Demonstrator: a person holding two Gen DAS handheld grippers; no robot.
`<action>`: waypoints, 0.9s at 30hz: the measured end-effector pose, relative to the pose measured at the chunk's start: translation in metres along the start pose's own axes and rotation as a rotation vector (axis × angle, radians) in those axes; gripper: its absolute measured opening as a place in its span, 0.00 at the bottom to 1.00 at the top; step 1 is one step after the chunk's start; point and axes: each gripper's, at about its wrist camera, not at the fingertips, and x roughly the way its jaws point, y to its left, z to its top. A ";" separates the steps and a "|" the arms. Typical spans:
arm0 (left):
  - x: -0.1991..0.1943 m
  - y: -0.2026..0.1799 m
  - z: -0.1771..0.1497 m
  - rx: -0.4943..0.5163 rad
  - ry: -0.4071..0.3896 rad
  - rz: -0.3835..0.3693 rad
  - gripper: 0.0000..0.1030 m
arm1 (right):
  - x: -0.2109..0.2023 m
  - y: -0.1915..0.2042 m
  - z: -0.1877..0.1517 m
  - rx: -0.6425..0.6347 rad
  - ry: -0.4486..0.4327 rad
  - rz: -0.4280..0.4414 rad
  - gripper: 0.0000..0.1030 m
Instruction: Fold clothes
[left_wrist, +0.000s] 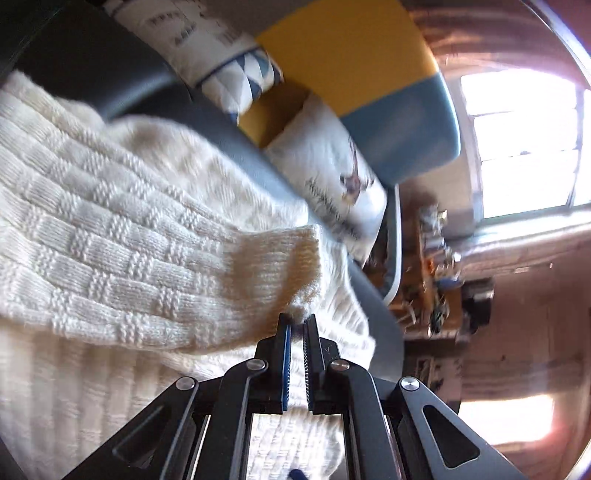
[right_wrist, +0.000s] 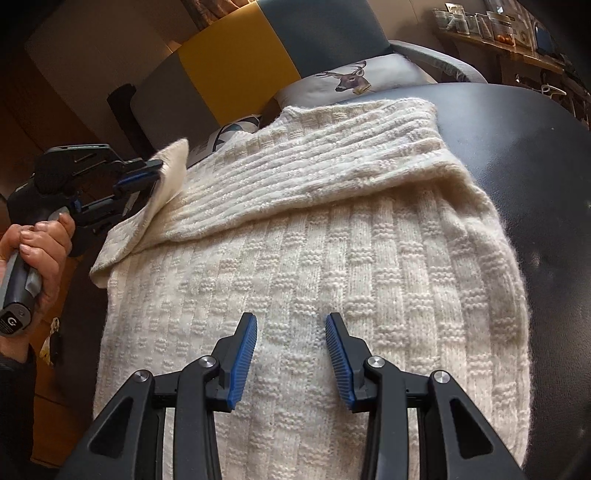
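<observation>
Script lettering runs across the white cushions (left_wrist: 325, 173), too blurred to read. The handle base (right_wrist: 13, 322) of the left tool bears a round "G"-like mark. Nothing else is legible.

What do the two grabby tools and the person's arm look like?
Both tools are black, with angular linked arms joined by round silver pins. The right gripper has two fingers lined with blue ribbed pads. The left gripper has the same blue pads. Its handle is dark with a grey band and a white round mark. The person's sleeve is dark.
</observation>
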 end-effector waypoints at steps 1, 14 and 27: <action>0.007 0.001 0.001 0.009 0.017 0.006 0.06 | 0.000 0.000 0.000 0.002 0.002 0.005 0.38; -0.048 0.020 0.007 0.042 0.014 -0.154 0.40 | 0.034 0.010 0.054 0.348 0.019 0.536 0.39; -0.153 0.158 0.002 -0.196 -0.171 -0.231 0.46 | 0.136 0.047 0.090 0.601 0.041 0.463 0.37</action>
